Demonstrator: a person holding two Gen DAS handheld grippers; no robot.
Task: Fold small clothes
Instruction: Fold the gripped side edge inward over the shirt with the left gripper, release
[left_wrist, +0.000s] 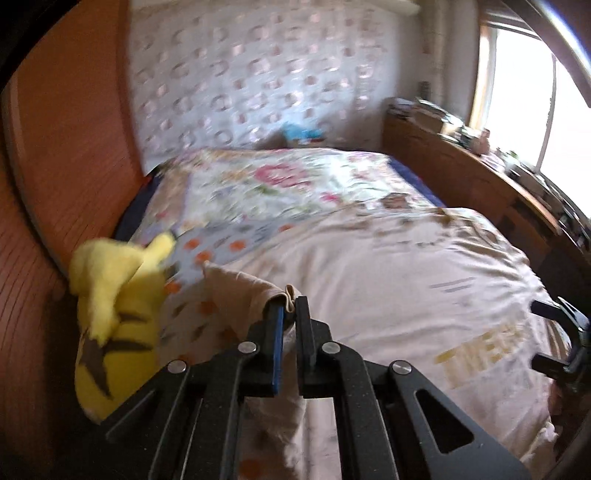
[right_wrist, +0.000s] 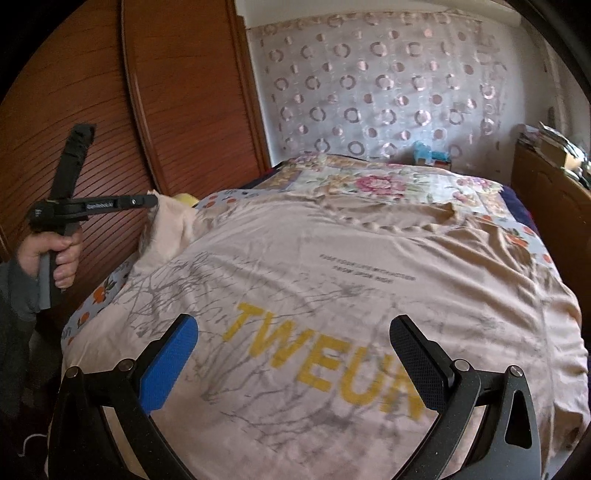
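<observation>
Left gripper (left_wrist: 290, 306) pinching beige T-shirt (right_wrist: 332, 266) sleeve, lifted; right gripper (right_wrist: 295, 354) jaws spread wide above shirt, holding nothing

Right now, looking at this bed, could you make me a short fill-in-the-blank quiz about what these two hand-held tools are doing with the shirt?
1. The left gripper has pinched a sleeve of the pale ____ spread on the bed.
2. The right gripper hovers over the shirt with its fingers ____.
3. The big letters printed on the shirt are ____.
4. The plush toy beside the pinched sleeve is ____.

Missing words: T-shirt; open; yellow; yellow
</observation>
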